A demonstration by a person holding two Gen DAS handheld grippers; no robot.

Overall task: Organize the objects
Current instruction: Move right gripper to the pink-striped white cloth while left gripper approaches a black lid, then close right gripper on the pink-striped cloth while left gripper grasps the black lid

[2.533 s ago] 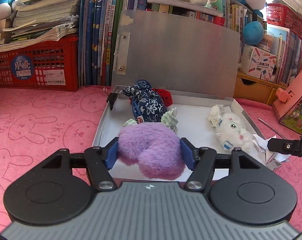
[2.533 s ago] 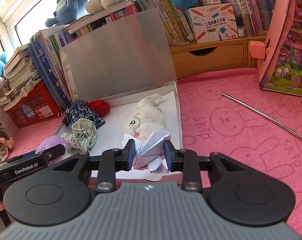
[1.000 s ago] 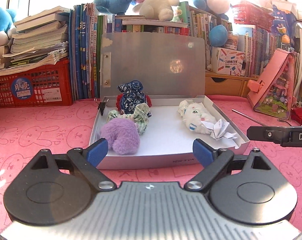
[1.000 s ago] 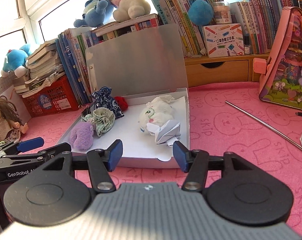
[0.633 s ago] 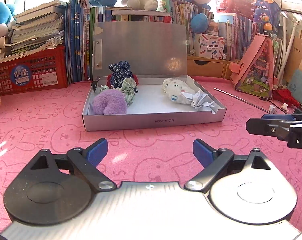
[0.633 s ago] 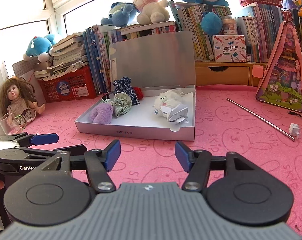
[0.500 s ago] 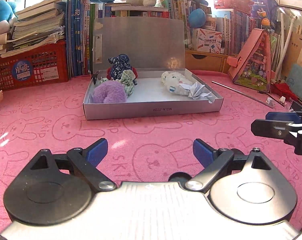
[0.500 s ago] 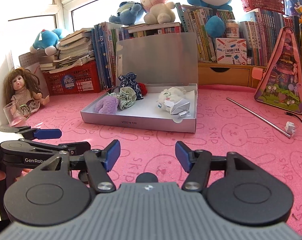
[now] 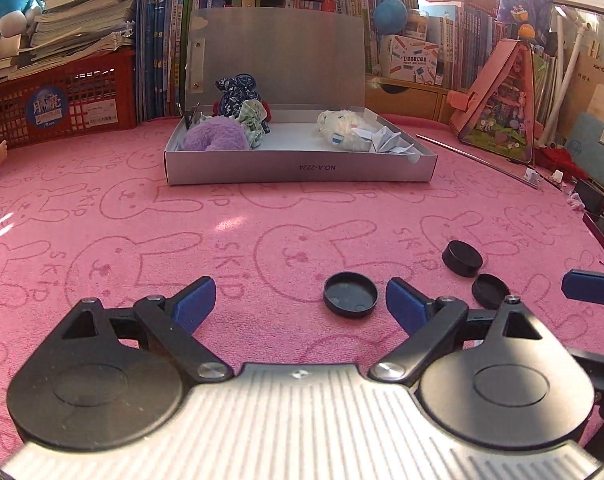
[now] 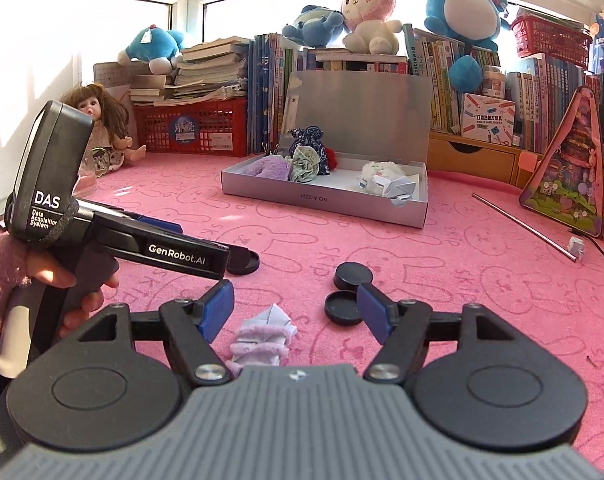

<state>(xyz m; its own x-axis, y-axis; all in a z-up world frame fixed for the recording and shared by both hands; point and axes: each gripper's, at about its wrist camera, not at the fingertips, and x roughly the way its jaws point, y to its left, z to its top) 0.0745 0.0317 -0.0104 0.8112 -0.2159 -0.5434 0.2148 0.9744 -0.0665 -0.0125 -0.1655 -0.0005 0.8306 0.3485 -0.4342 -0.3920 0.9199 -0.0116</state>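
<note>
My left hand-held gripper (image 9: 297, 304) hangs low over the pink surface (image 9: 101, 216) with its jaws spread wide and nothing between them. Just ahead of its right finger lies an upturned black lid (image 9: 350, 294); farther right sit a black puck-like cap (image 9: 462, 258) and a second small black lid (image 9: 491, 290), close together, whether touching I cannot tell.

My right hand-held gripper (image 10: 295, 307) is released too, its jaws having just been opening; a crumpled pale-lilac paper piece (image 10: 263, 340) lies on the surface between the fingers, with neither pad pressing on it. From this side the two black pieces sit by the right finger, and the body of the left tool, gripped by my hand (image 10: 67, 280), crosses the left of the view and hides part of the third lid.

Well beyond, the open grey box (image 9: 302, 168) stands with its lid upright against the books (image 9: 157, 40). Inside, at left, lie a purple plush (image 9: 215, 139), a green checked pouch (image 9: 253, 122) and a navy floral pouch (image 9: 235, 92); at right, a white plush (image 9: 342, 130) touching a folded paper (image 9: 390, 142). A red basket (image 9: 61, 96) stands left of the box, a doll (image 10: 101, 128) farther left, a pink triangular toy house (image 9: 498, 100) right, and a thin metal rod (image 9: 478, 160) lies between house and box.
</note>
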